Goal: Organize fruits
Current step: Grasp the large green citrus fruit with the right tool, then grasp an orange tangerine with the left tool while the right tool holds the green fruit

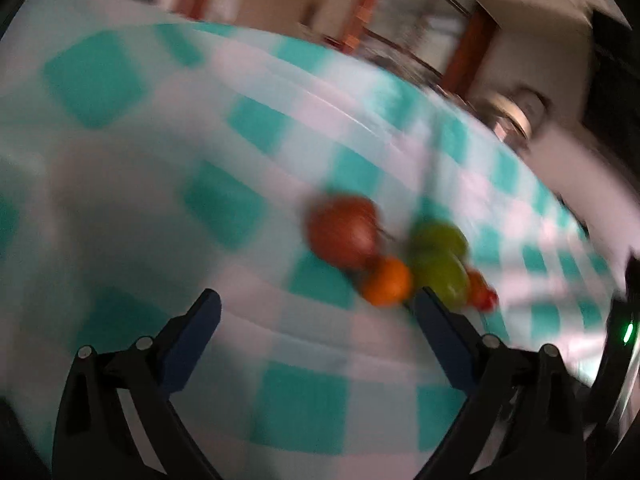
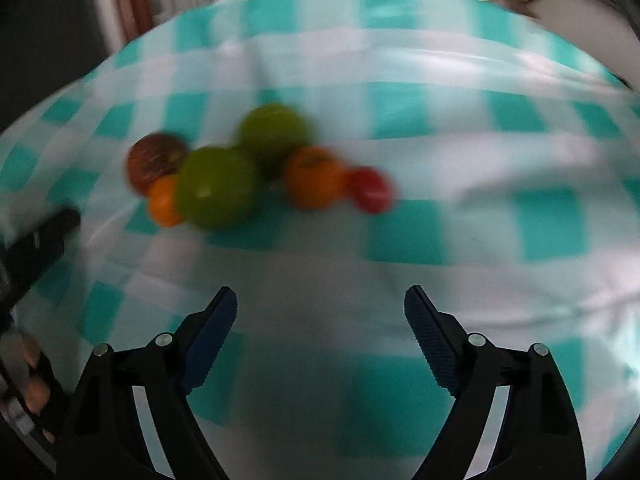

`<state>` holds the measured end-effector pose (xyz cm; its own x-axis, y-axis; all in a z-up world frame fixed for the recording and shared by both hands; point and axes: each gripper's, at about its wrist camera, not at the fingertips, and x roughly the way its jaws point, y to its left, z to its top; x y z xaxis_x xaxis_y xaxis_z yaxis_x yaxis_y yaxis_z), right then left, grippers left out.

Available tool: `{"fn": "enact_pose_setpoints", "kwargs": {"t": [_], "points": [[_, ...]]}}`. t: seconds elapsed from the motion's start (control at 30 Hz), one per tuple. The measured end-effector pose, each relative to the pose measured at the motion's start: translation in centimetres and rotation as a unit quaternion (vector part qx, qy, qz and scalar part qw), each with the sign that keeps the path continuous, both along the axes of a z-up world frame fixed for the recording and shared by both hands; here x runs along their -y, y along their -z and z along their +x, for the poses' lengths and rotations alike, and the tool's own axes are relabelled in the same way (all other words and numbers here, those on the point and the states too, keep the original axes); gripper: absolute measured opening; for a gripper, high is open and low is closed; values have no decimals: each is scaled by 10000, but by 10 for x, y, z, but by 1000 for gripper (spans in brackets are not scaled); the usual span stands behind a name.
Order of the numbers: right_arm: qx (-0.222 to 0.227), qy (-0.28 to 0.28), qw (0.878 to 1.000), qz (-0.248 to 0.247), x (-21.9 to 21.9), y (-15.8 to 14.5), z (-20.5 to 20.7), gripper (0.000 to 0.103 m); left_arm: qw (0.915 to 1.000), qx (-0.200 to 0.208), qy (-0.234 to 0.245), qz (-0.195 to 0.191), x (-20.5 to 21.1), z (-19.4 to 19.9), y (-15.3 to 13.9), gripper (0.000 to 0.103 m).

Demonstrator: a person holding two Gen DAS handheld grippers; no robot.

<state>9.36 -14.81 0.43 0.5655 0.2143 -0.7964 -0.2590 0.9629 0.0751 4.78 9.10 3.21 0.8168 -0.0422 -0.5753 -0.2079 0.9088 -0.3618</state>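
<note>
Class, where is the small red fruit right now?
In the right wrist view, the small red fruit lies on the checked tablecloth at the right end of the fruit cluster, next to an orange, ahead of the open right gripper.

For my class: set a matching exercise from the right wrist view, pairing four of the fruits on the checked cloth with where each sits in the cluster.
Fruits
1. dark red-brown round fruit
2. small bright red fruit
3. rear green round fruit
4. larger orange round fruit

Places
A. right end of the cluster
B. left end of the cluster
C. farthest from the camera
D. just left of the small red fruit

Pairs: 1-B, 2-A, 3-C, 4-D
</note>
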Motion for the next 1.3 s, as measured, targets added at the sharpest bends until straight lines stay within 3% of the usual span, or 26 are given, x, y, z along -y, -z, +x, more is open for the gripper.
{"fn": "enact_pose_setpoints", "kwargs": {"t": [0.07, 0.17, 0.23, 0.63, 0.67, 0.73, 0.87, 1.0, 1.17, 1.3], "points": [[-11, -290, 9995, -132, -21, 2, 6, 78, 9974, 98, -589, -397, -25, -7, 0, 97], [88, -441, 9983, -376, -46, 2, 16, 78, 9919, 116, -1049, -711, -43, -14, 5, 96], [87, -424, 9972, -615, -58, 5, 26, 78, 9909, 106, -1100, -766, -43, -15, 7, 97], [-62, -491, 9980, -398, -76, 9, 65, 79, 9908, 91, -1046, -856, -39, -21, 11, 97], [-53, -522, 9979, -375, -76, 8, 65, 74, 9910, 81, -1033, -854, -39, -20, 11, 97], [50, -489, 9979, -419, -78, 3, 66, 60, 9919, 5, -943, -853, -37, -17, 12, 98], [-4, -366, 9991, -218, -57, -1, 44, 60, 9944, -161, -683, -795, -29, -9, 15, 97], [94, -172, 9996, -192, -25, -9, -1, 60, 9986, -216, -105, -481, -8, -2, 12, 98], [125, 556, 9982, -206, 40, -8, -54, 60, 9971, -305, 695, -12, 28, 7, 10, 97], [116, 934, 9949, 350, 74, -3, -63, 60, 9932, -262, 1097, 273, 53, 15, 8, 97]]}}
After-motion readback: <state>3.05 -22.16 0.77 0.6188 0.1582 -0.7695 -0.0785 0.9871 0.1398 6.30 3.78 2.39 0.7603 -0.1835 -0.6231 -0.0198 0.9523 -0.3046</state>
